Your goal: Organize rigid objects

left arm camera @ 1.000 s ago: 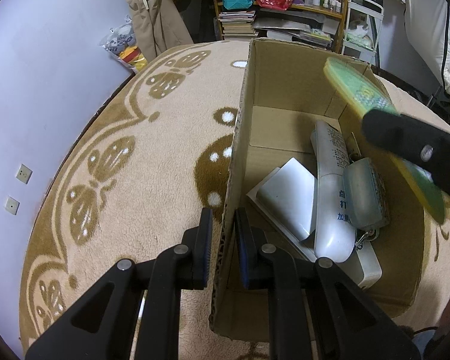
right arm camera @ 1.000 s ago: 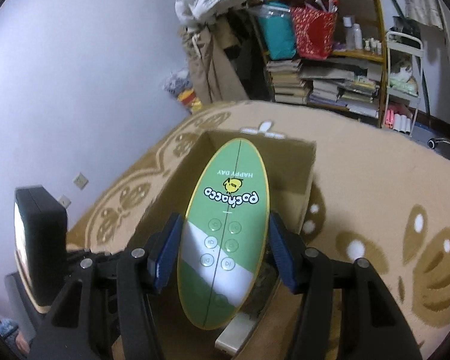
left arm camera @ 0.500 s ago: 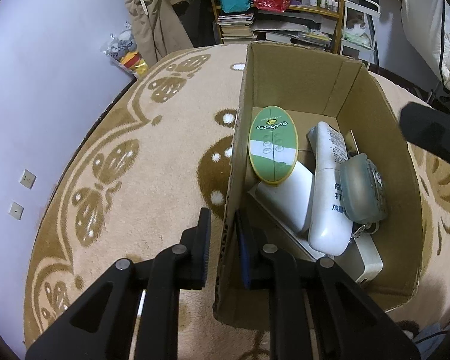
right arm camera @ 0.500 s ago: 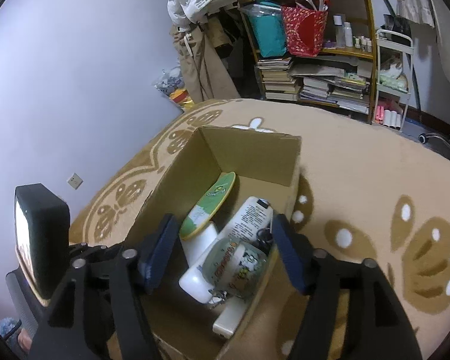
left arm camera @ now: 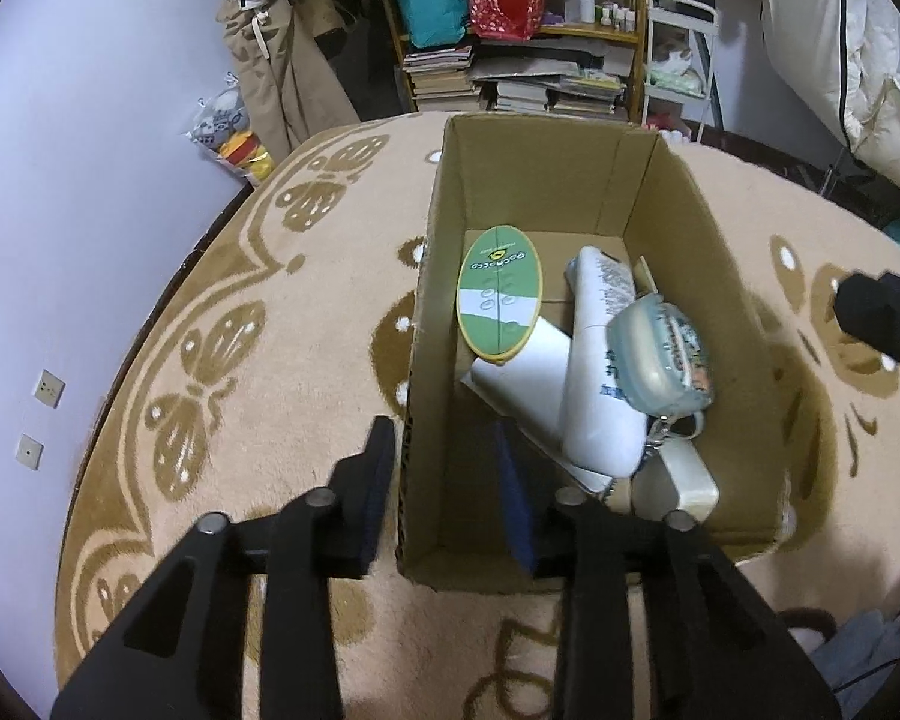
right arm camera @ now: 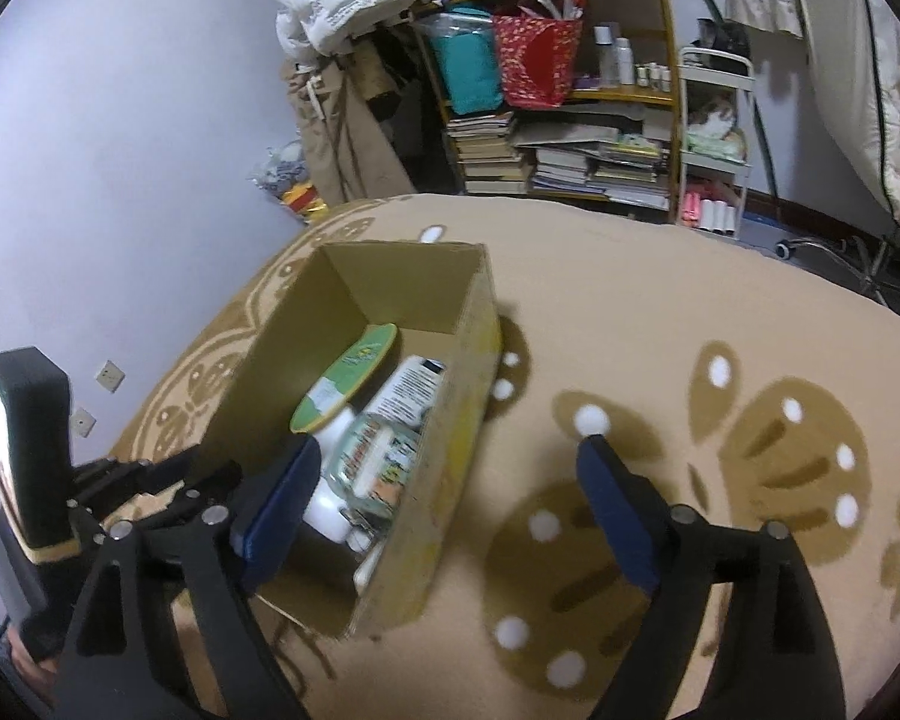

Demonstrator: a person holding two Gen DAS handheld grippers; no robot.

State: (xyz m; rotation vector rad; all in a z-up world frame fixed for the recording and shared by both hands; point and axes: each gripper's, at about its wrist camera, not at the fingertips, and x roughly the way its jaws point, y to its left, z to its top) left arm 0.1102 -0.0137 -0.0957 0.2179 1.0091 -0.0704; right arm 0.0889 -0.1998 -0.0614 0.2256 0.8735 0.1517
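A cardboard box (left arm camera: 678,222) stands open on the rug. In it lie a green oval Pochacco toy (left arm camera: 498,300), a white bottle (left arm camera: 600,384), a clear round case (left arm camera: 660,354) and flat white pieces (left arm camera: 528,384). My left gripper (left arm camera: 447,489) straddles the box's left wall; its jaws are opening and the pads stand clear of the cardboard. My right gripper (right arm camera: 450,510) hangs over the box's (right arm camera: 390,276) right wall, jaws opening wide, holding nothing. The green toy (right arm camera: 348,384) rests on the bottle (right arm camera: 408,390). One right finger (left arm camera: 882,324) shows past the box.
The tan rug (right arm camera: 660,324) with brown butterfly motifs spreads to the right of the box. At the back stand a bookshelf with stacked books (right arm camera: 570,162), a red bag (right arm camera: 537,60), a white cart (right arm camera: 714,138), hanging coats (left arm camera: 276,60) and plush toys (left arm camera: 228,126) by the wall.
The right gripper let go of the green oval toy, which now lies in the box, then drew back to the right and opened wide. The left gripper released the box wall.
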